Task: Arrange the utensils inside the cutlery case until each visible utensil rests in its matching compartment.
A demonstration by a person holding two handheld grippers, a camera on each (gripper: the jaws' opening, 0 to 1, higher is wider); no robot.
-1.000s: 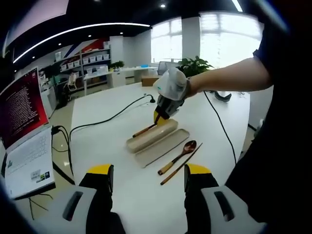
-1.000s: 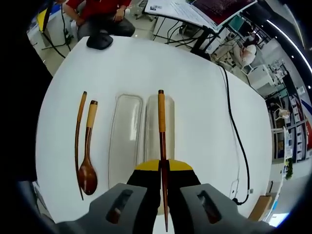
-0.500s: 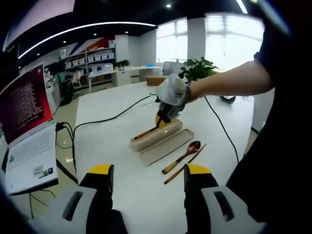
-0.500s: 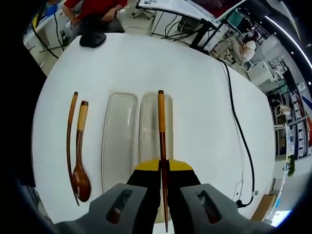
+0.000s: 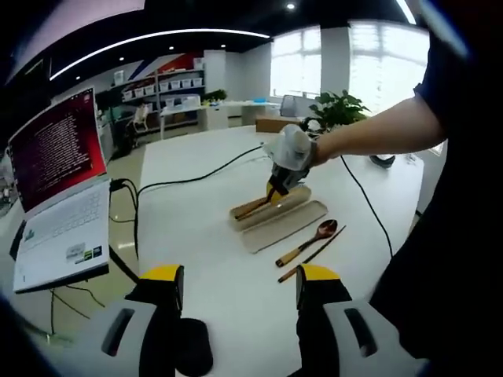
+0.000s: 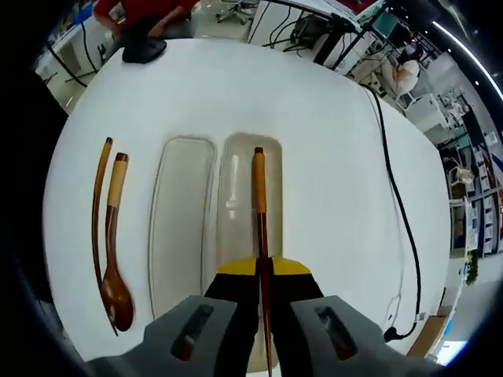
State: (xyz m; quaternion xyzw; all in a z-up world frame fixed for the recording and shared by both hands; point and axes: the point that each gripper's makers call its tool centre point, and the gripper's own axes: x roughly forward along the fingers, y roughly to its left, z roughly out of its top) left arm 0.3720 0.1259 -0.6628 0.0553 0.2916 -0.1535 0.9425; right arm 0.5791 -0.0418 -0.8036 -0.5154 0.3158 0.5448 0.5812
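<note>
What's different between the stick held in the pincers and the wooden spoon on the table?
The chopstick is clamped in the right gripper above the case; the spoon lies free on the table beside the lid. The chopstick is thin and straight; the spoon ends in a rounded bowl. Both are dark wood with lighter handle ends.

A white table (image 6: 314, 141) carries the cutlery case (image 6: 236, 196), lid (image 6: 182, 220), spoon (image 6: 115, 259), chopstick (image 6: 97, 204), cables (image 6: 397, 204).

Your right gripper (image 6: 262, 271) is clamped on a thin stick, your bare forearm (image 5: 377, 133) outstretched; your left gripper (image 5: 239, 287) hangs back, jaws parted, holding nothing.
</note>
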